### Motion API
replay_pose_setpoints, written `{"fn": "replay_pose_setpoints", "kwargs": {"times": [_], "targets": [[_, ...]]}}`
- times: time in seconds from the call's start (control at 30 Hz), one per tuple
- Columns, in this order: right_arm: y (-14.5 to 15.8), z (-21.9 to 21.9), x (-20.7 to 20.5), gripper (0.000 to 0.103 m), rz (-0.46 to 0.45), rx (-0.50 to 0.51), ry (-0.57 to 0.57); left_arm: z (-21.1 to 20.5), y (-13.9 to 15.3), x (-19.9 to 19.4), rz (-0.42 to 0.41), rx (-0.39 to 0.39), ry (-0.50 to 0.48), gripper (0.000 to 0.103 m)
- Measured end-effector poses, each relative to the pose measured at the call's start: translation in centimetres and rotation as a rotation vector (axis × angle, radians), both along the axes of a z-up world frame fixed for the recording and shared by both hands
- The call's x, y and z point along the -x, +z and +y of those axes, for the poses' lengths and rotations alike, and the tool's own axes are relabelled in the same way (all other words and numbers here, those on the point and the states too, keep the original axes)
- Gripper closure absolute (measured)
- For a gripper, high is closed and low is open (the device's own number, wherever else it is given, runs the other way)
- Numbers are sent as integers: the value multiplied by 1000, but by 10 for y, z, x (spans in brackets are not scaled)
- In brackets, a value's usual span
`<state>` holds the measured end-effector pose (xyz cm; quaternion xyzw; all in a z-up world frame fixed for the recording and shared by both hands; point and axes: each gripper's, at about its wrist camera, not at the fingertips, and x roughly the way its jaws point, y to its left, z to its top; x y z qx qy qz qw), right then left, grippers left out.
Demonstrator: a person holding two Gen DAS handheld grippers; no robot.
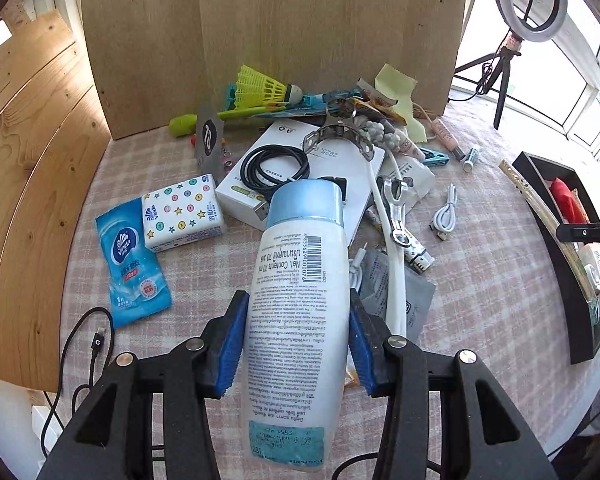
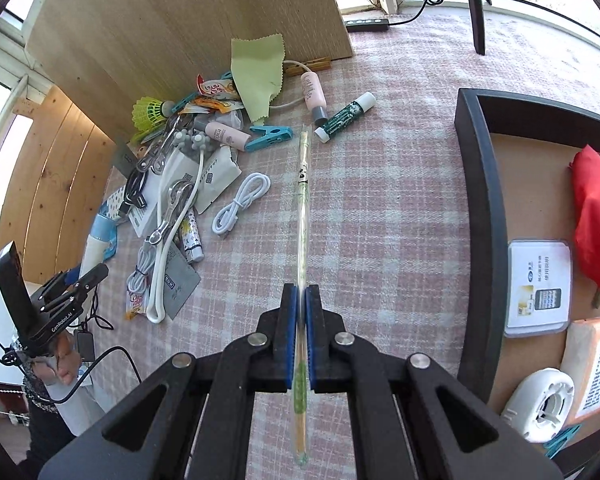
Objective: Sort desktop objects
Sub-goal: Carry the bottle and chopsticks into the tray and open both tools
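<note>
Already a few things lie in the black tray [image 2: 480, 184]: a red pouch [image 2: 596, 216], a card and a white gadget. Most clutter still waits on the bench [image 2: 380, 200]. Left jaws hold the white bottle [image 1: 296, 304]; right jaws pinch the wrapped chopsticks [image 2: 303, 208].

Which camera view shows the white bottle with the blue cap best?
The left wrist view shows it best: the white bottle with the blue cap fills the centre, its barcode and printed label readable, clamped in the left gripper. The right wrist view shows only a small part of it at the far left edge, beside that gripper.
</note>
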<state>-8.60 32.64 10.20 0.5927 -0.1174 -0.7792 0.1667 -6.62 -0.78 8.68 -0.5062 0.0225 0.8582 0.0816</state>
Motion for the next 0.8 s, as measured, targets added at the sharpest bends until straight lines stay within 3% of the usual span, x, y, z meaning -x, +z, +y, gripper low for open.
{"fn": "replay_pose_setpoints", "kwargs": {"times": [0.23,0.53,0.8], "targets": [[23,42,-12,98,69,-44,-92,70,16,3,33,1,-98,59],[29,159,-48,98,65,-148,-300,208,30,14,36,-107,-282,59],[30,235,-73,98,57,-206,-435,321,40,16,36,-122,-425,59]]}}
